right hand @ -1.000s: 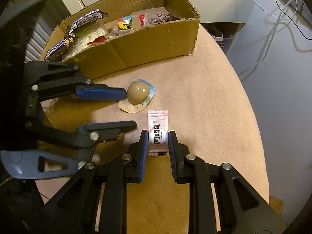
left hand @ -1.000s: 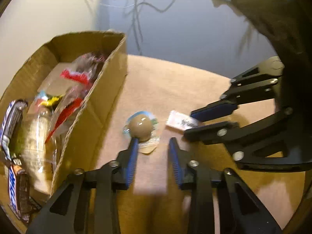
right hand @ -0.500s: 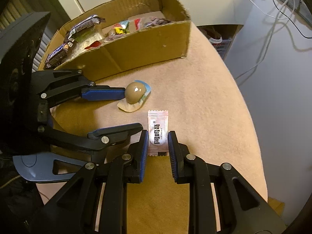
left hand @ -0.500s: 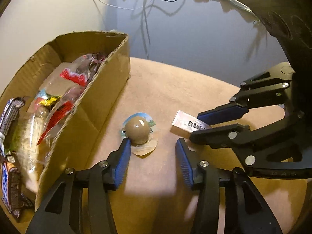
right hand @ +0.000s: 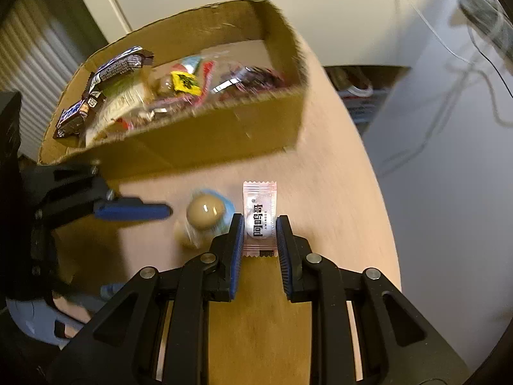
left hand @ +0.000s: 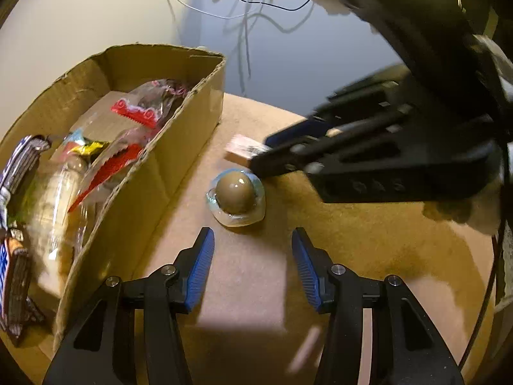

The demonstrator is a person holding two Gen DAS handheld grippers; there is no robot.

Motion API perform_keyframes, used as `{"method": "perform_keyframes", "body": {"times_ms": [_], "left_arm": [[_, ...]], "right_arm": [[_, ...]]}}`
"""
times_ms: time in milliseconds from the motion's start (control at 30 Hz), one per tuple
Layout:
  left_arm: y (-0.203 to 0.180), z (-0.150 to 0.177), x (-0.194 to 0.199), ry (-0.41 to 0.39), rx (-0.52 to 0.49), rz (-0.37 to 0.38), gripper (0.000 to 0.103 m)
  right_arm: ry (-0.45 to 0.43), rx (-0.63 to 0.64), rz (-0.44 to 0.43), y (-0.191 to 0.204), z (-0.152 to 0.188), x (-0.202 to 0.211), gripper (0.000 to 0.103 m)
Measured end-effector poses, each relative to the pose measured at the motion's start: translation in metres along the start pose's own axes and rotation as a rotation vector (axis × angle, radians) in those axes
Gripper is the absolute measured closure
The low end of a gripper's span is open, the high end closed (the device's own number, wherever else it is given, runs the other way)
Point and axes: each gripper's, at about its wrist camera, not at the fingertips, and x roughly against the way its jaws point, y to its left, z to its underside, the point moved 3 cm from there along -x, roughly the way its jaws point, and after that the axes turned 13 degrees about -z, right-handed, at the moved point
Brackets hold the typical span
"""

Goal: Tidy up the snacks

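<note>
A cardboard box (left hand: 192, 147) (right hand: 224, 134) holding several wrapped snacks stands on the tan table. A round brown jelly cup (left hand: 235, 192) (right hand: 205, 213) lies on the table beside the box. My left gripper (left hand: 251, 253) is open and empty, just short of the cup. My right gripper (right hand: 258, 229) is shut on a small white sachet (right hand: 259, 218) with black print and holds it above the table, next to the cup. In the left wrist view the sachet (left hand: 243, 149) sticks out of the right gripper beyond the cup.
Chocolate bars (right hand: 105, 73) and red-edged clear packets (left hand: 134, 115) lie in the box. The table's rounded edge (right hand: 381, 192) runs on the right, with a white wall and hanging cables (left hand: 250, 16) behind.
My right gripper has lifted the sachet off the table and carried it forward toward the box. My left gripper has opened wider and drawn back from the jelly cup.
</note>
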Motion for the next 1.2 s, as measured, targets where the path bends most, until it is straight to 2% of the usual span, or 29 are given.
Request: {"method": "perform_keyframes", "body": {"times_ms": [67,133,267,433,533,600,667,700,867,1200], "left_arm": [[0.001,0.002,0.000,-0.005,-0.002,-0.005,0.053],[0.002,0.002,0.000,-0.008,-0.003,-0.010,0.054],[0.001,0.007,-0.001,-0.022,-0.021,-0.024,0.054],[-0.004,0.007,-0.005,-0.030,-0.039,-0.034,0.054],[-0.007,0.007,-0.005,-0.035,-0.055,-0.037,0.054],[-0.008,0.008,-0.005,-0.043,-0.071,-0.039,0.059],[-0.005,0.003,-0.009,-0.048,-0.065,-0.047,0.073],[-0.002,0.002,-0.010,-0.047,-0.056,-0.045,0.075],[-0.002,0.000,-0.010,-0.050,-0.073,-0.048,0.077],[0.001,-0.006,0.000,-0.026,-0.053,-0.015,0.080]], "right_arm": [[0.027,0.042,-0.006,0.006,-0.001,-0.004,0.082],[0.035,0.047,-0.066,0.011,0.002,-0.001,0.082],[0.081,0.066,-0.125,0.020,0.018,0.002,0.082],[0.066,0.054,-0.140,0.020,0.025,0.003,0.082],[0.066,0.071,-0.131,0.024,0.026,0.004,0.082],[0.069,0.077,-0.131,0.026,0.027,0.004,0.082],[0.068,0.076,-0.136,0.026,0.028,0.008,0.082],[0.068,0.075,-0.143,0.027,0.028,0.008,0.082],[0.087,0.082,-0.139,0.025,0.030,0.005,0.082],[0.064,0.022,-0.105,0.022,0.040,0.020,0.082]]}}
